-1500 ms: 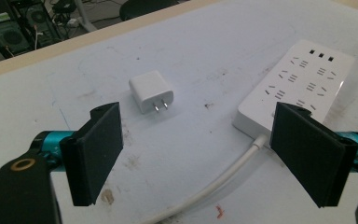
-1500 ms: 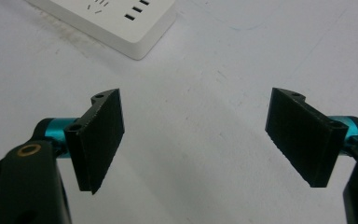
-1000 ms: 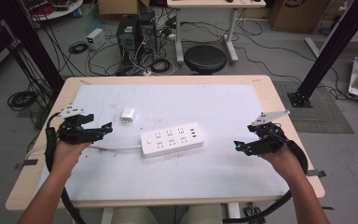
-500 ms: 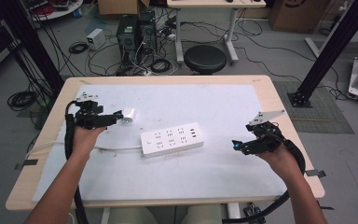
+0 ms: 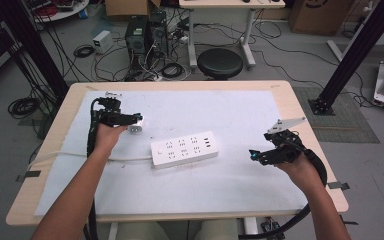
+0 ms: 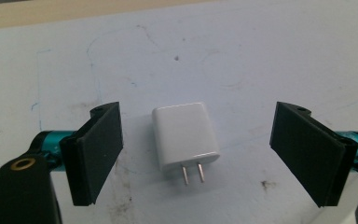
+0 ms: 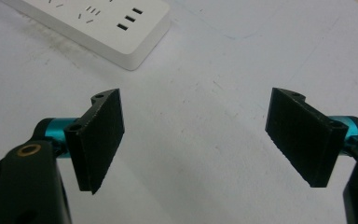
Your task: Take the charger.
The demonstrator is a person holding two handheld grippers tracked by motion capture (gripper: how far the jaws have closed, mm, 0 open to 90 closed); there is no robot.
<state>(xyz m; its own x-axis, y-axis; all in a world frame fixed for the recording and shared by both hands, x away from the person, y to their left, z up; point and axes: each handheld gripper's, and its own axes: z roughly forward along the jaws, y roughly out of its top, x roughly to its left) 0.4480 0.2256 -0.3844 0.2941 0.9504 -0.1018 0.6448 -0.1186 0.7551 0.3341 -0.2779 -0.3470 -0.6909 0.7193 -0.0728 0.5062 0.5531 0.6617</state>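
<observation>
Your power strip (image 5: 182, 149) lay mid-table on the white sheet (image 5: 220, 190), its cord (image 5: 70, 156) running to the left edge; nothing stood between the jaws and the charger (image 6: 185, 136). The strip's far end was cut off in the right gripper view. The charger was white, flat, two prongs toward you, near the far-left corner. Your left gripper (image 6: 200, 154) straddled it wide open, not touching; your right gripper (image 7: 200, 140) was wide open, empty, near the right edge.

Bright even overhead light, soft shadows, slightly soft focus, mild edge distortion
</observation>
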